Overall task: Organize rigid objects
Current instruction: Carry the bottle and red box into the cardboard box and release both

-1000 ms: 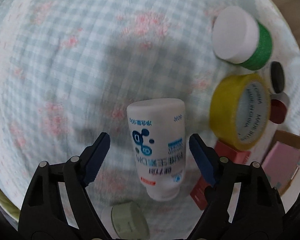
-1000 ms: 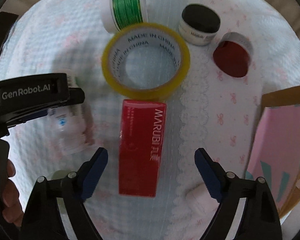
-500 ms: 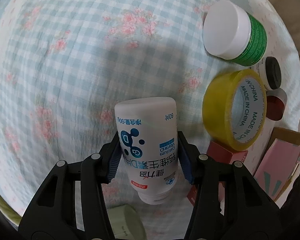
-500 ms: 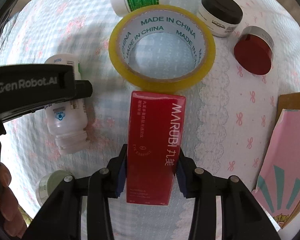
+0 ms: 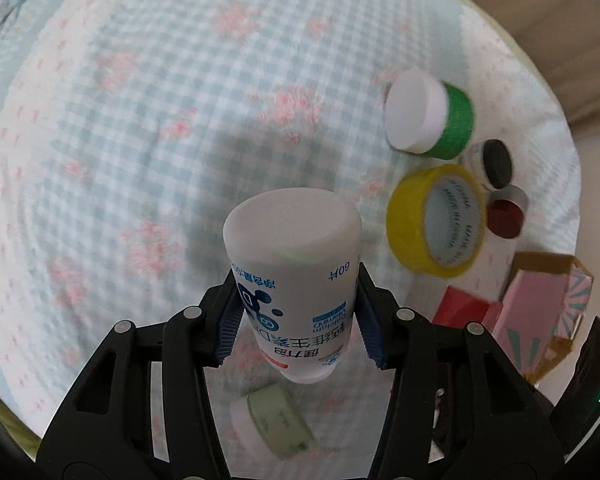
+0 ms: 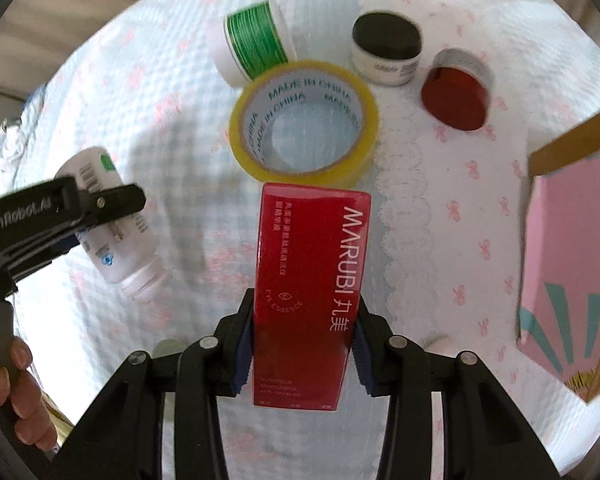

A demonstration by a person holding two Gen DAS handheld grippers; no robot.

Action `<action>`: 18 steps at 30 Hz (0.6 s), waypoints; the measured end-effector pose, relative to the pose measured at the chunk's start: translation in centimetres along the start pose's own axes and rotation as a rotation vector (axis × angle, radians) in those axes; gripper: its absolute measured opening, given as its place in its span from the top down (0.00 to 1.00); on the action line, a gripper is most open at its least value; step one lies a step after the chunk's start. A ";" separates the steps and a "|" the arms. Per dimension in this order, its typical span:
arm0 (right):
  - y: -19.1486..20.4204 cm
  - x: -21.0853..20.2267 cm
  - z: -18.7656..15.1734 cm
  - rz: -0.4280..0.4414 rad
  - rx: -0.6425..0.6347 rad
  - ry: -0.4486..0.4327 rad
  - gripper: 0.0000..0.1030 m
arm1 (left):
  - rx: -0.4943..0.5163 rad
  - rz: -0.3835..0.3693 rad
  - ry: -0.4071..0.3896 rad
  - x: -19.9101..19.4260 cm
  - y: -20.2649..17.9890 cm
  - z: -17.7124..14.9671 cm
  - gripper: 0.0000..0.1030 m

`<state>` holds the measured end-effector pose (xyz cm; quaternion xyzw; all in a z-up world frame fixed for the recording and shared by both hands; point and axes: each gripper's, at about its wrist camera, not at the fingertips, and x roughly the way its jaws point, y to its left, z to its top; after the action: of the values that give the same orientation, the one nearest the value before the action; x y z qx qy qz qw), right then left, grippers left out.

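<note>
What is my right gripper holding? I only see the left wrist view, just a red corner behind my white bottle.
Observer: The right gripper is shut on a tall red cardboard box printed MARUBI.
Operator: Where is the grip on it?
Observer: On the box's lower half, one pad on each long side.
Operator: Does the box touch the yellow tape roll?
Observer: From that wrist view, its top edge meets the yellow tape roll in the picture; actual contact I cannot tell.
</note>
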<state>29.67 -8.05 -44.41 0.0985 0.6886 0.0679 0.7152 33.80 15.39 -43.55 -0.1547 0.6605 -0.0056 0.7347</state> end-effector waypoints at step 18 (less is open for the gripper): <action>-4.6 -19.5 -5.4 0.104 0.217 -0.255 0.62 | 0.208 -0.122 -0.148 -15.5 -8.8 -6.3 0.54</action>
<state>23.23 -16.83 -26.68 0.2187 0.5897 0.0172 0.7773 27.45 8.90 -26.97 -0.1176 0.5896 -0.1070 0.7919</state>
